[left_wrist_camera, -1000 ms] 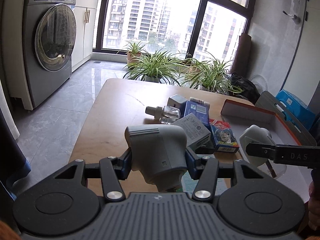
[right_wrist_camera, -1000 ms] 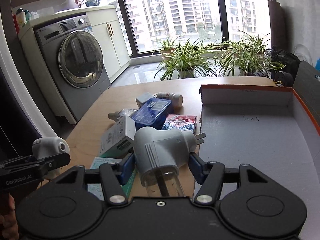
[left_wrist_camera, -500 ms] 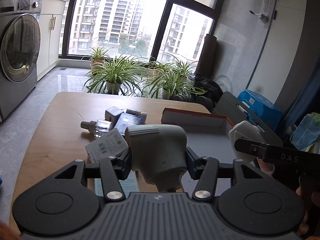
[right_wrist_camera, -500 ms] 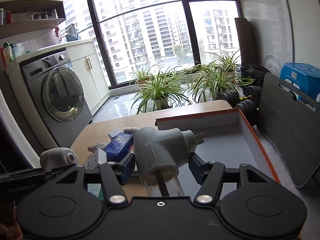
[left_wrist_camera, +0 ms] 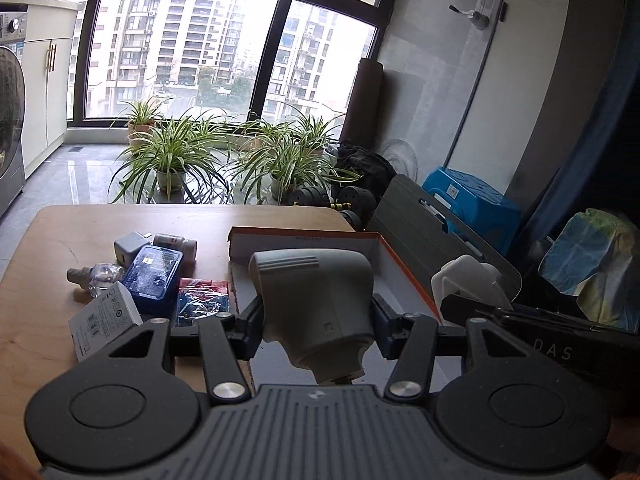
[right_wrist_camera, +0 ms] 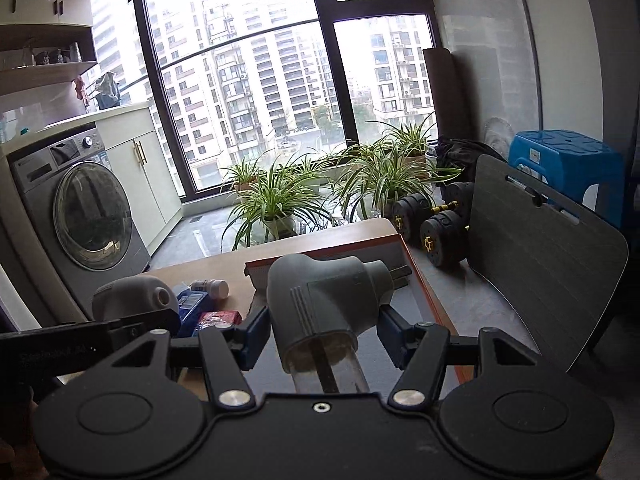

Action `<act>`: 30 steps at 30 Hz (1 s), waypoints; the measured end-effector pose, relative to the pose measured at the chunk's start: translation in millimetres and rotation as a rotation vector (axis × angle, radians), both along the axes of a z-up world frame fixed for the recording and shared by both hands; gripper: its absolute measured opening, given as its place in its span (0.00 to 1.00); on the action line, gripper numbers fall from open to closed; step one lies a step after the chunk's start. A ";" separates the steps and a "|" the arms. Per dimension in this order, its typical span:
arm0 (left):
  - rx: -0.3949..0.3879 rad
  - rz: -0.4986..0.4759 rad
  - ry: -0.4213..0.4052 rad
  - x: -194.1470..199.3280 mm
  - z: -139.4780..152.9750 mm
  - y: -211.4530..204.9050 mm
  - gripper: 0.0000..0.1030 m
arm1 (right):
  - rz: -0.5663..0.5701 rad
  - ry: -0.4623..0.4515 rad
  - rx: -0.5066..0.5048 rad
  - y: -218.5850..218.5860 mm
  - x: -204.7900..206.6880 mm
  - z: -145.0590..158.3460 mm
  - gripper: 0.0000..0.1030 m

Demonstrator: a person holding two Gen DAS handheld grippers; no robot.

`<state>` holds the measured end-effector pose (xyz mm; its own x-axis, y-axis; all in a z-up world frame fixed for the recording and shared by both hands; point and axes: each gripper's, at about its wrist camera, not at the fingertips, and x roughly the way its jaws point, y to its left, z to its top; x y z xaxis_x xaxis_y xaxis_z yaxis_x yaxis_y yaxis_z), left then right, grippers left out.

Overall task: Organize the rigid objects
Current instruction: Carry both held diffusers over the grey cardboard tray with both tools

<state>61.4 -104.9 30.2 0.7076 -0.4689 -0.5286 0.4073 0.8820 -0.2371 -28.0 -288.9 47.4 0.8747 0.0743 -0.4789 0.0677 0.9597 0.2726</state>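
- Left gripper (left_wrist_camera: pixel 318 326), centre frame, clamps a grey plastic plug-in vaporizer (left_wrist_camera: pixel 316 300).
- Behind it, an orange-rimmed shallow cardboard box (left_wrist_camera: pixel 304 242).
- Mid-left, a blue rectangular packet (left_wrist_camera: pixel 154 276) on the wooden table (left_wrist_camera: pixel 44 264).

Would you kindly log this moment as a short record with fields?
left gripper: shut on a grey plug-in device
right gripper: shut on a second grey plug-in device, clear vial below
destination: orange-edged box, open, on the wooden table
left on table: blue box, clear bottle, white carton
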 end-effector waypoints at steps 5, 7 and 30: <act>0.006 0.005 0.009 -1.6 0.9 0.5 0.52 | 0.005 0.008 -0.001 -3.9 1.7 -3.2 0.68; 0.011 0.010 0.010 -4.6 3.6 -0.5 0.52 | 0.007 0.015 -0.002 -2.6 3.5 -4.7 0.68; 0.052 0.029 0.036 -10.4 -5.0 -4.1 0.53 | 0.064 0.065 -0.061 13.2 12.7 -9.2 0.68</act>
<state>51.1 -108.9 25.1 0.7008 -0.4196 -0.5769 0.3733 0.9049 -0.2047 -15.3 -275.7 38.2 0.8362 0.0980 -0.5397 0.0211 0.9774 0.2102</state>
